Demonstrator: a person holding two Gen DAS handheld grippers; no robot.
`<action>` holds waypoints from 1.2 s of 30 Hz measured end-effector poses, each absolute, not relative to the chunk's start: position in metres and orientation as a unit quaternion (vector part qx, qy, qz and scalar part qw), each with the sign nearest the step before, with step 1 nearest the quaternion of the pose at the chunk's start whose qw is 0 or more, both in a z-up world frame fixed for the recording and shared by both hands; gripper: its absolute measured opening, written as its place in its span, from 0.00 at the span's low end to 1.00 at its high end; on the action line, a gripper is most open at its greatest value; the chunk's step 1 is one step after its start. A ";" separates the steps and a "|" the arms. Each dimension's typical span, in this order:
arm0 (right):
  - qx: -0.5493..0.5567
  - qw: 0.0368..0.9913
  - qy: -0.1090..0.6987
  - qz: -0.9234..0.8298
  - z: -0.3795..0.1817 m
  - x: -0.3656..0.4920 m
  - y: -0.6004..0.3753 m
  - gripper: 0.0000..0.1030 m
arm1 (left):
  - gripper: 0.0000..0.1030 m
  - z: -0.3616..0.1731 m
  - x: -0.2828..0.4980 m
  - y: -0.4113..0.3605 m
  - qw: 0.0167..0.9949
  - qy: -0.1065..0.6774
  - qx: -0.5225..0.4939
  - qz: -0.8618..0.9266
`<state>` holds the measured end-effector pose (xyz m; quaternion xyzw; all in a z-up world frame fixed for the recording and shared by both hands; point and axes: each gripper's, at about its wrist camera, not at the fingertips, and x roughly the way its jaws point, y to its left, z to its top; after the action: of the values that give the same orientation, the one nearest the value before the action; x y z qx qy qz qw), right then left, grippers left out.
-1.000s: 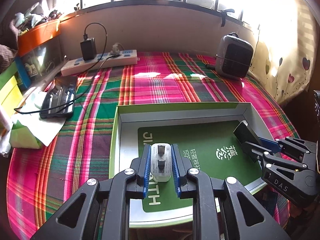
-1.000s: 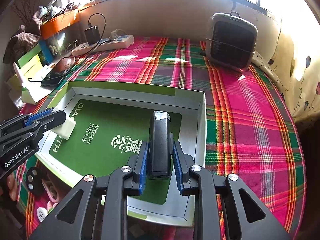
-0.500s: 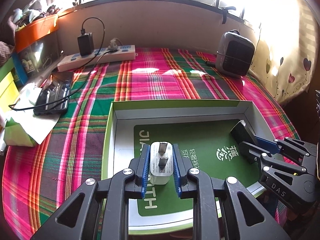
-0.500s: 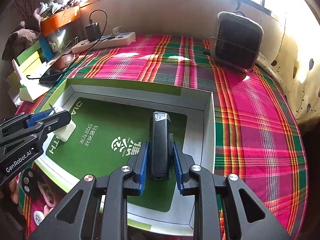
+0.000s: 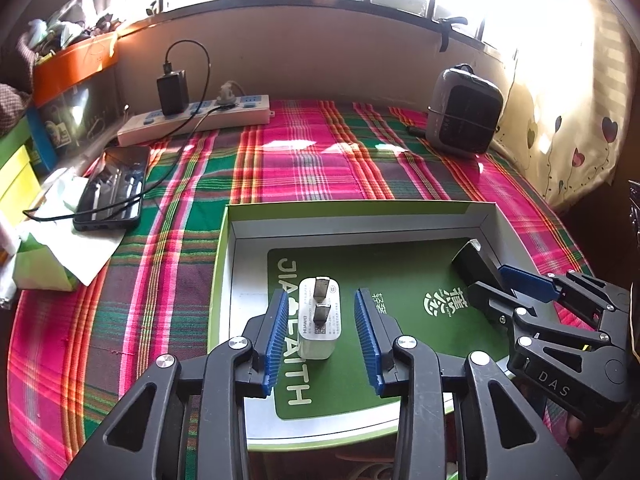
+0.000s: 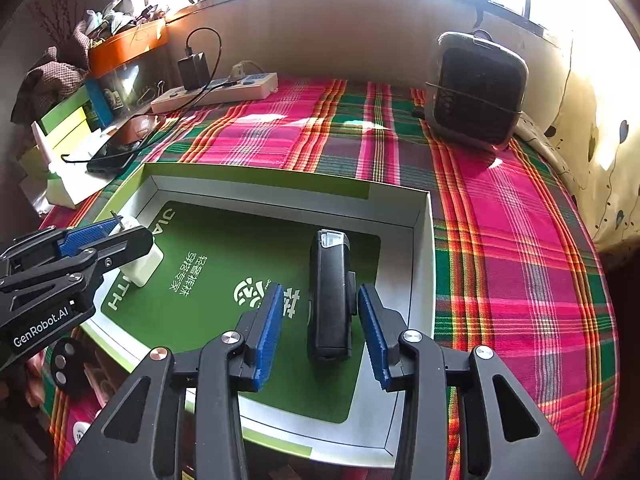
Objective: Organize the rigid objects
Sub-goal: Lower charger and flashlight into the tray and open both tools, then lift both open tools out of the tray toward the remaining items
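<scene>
While both grippers are hanging over the shallow box (image 5: pixel 486 216) on the plaid tablecloth (image 5: pixel 304 168), their jaws are opening. The left gripper (image 5: pixel 322 334) is spreading its blue pads away from a white charger plug (image 5: pixel 320 322), which is sitting on the green card on the box floor, prongs pointing up and away; there is a clear gap on each side, so the plug is lying free between the pads, released. The right gripper (image 6: pixel 320 330) is doing the same around a black oblong device (image 6: pixel 330 292), which is lying lengthwise on the green card toward the box's right wall, with a pale window at its far end; the pads are standing clear of it on both sides. Beyond the box, a power strip (image 5: pixel 192 118) is lying along the back wall, a phone (image 5: pixel 112 188) is resting at the left, and a small grey heater (image 5: pixel 462 118) is standing at the right.
</scene>
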<state>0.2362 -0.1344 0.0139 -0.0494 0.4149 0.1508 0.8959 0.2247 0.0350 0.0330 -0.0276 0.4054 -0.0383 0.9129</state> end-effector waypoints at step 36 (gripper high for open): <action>0.019 0.922 0.377 0.091 0.040 0.136 -0.179 0.51 | 0.34 0.045 0.116 0.079 0.922 0.381 -0.071 -0.018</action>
<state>0.1359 -0.1791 0.0397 0.0192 0.3767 0.0913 0.9216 0.1158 0.0790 0.0449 -0.0705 0.3807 -0.0179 0.9218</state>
